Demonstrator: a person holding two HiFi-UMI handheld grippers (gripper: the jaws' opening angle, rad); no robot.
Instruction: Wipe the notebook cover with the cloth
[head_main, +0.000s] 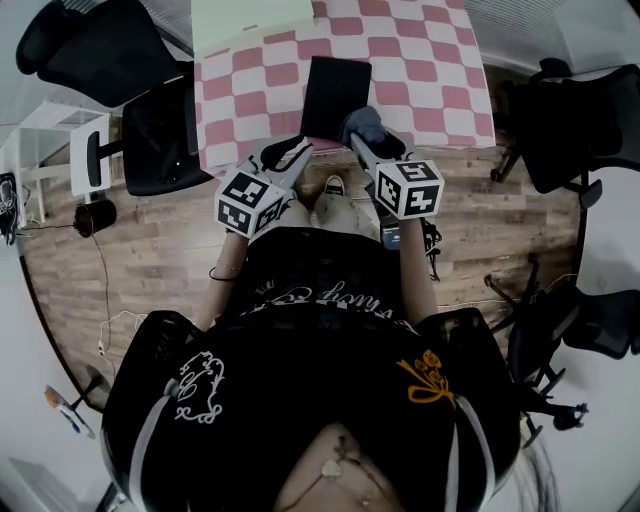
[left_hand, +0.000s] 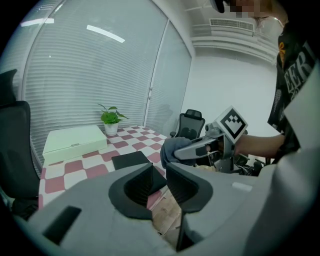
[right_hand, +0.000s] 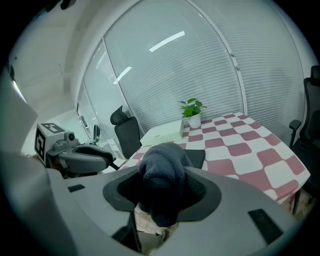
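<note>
A black notebook (head_main: 335, 90) lies flat near the front edge of the pink-and-white checked table (head_main: 440, 90). My right gripper (head_main: 362, 135) is shut on a bunched dark grey cloth (head_main: 366, 122), held at the notebook's near right corner. In the right gripper view the cloth (right_hand: 162, 175) fills the jaws of the right gripper (right_hand: 162, 186) and hides most of the notebook (right_hand: 198, 157). My left gripper (head_main: 298, 148) hovers at the table's front edge, left of the cloth. Its jaws stand a narrow gap apart in the left gripper view (left_hand: 159, 172), with nothing between them, and the notebook (left_hand: 131, 160) lies beyond.
A pale green flat box (head_main: 250, 20) lies at the table's far left, and a small potted plant (left_hand: 111, 120) stands behind it. Black office chairs stand left (head_main: 150, 130) and right (head_main: 560, 130) of the table. Wooden floor lies below.
</note>
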